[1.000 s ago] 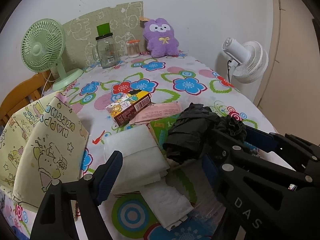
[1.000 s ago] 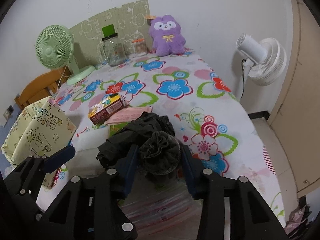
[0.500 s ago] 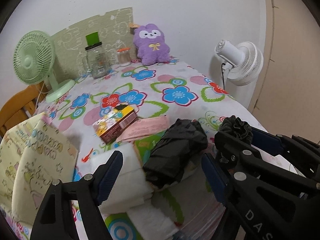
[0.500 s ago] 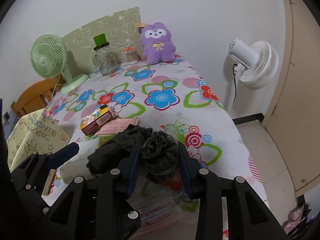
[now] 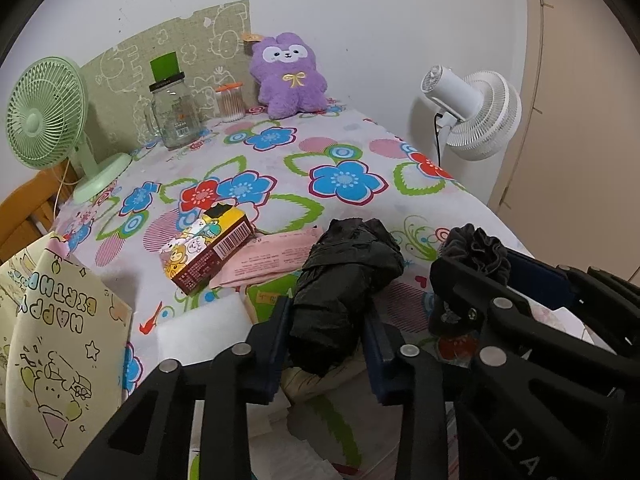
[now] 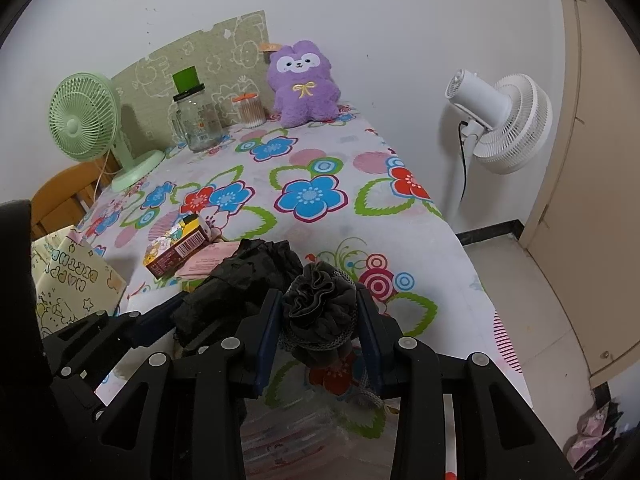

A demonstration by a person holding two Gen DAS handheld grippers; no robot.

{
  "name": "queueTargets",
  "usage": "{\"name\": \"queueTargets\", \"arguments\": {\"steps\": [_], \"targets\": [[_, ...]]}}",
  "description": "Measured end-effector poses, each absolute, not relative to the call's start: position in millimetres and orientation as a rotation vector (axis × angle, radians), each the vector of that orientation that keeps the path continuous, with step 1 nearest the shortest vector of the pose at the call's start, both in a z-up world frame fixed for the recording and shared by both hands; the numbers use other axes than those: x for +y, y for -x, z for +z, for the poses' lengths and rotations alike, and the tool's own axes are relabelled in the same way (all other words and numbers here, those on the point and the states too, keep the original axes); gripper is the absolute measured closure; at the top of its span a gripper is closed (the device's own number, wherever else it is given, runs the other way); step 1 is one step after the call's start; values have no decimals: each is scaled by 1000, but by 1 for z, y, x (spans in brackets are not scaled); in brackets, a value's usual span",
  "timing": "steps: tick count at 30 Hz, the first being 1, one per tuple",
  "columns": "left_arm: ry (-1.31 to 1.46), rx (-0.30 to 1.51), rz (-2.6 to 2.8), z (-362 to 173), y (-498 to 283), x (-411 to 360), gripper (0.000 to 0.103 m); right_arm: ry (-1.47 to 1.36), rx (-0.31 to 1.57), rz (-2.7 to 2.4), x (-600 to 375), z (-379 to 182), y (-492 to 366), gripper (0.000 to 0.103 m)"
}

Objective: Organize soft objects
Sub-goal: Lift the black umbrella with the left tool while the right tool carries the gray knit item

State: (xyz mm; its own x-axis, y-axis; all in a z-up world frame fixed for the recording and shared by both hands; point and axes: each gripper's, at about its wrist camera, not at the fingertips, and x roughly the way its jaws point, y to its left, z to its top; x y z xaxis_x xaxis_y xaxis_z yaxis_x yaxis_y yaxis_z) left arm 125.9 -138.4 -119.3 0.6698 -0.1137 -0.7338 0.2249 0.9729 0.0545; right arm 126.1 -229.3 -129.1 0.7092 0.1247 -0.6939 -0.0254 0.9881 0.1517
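Left hand-held gripper [image 5: 326,344]: having just closed, pinching crinkled black bundle [image 5: 346,280].
Right hand-held gripper [image 6: 318,334]: clamping ruffled mesh pouf [image 6: 320,300].
Tabletop [image 6: 360,208]: lying open beyond bundle.

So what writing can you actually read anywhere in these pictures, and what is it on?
"HAPPY BIRTHDAY", upside down: on the yellow gift bag.
"DA", cut off by the picture's edge: on the right tool's black body, seen in the left wrist view.
Small print and barcode on the cartoon box: too small to read.
Print on the pink packet: too small.
Label on the glass jar: blurred.
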Motion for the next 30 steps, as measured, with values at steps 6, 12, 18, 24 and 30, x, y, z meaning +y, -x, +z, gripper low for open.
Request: {"name": "queueTargets", "arguments": {"steps": [6,12,18,24,30], "targets": [[-136,803,-194,-113,-122,-137,73,-132,771,85,-228,-126,-126,62],[-123,780,-190,-100,-114,-133,73,-129,744,85,-225,-113,-120,62],[-109,749,-184,-83,-103,-129,73,-119,703,81,-221,-95,-107,62],[-102,713,-169,-66,-90,-123,73,-109,671,79,-215,-77,-93,62],[-85,675,-166,-46,-77,-113,73,-100,632,84,-207,-56,-78,62]]}}
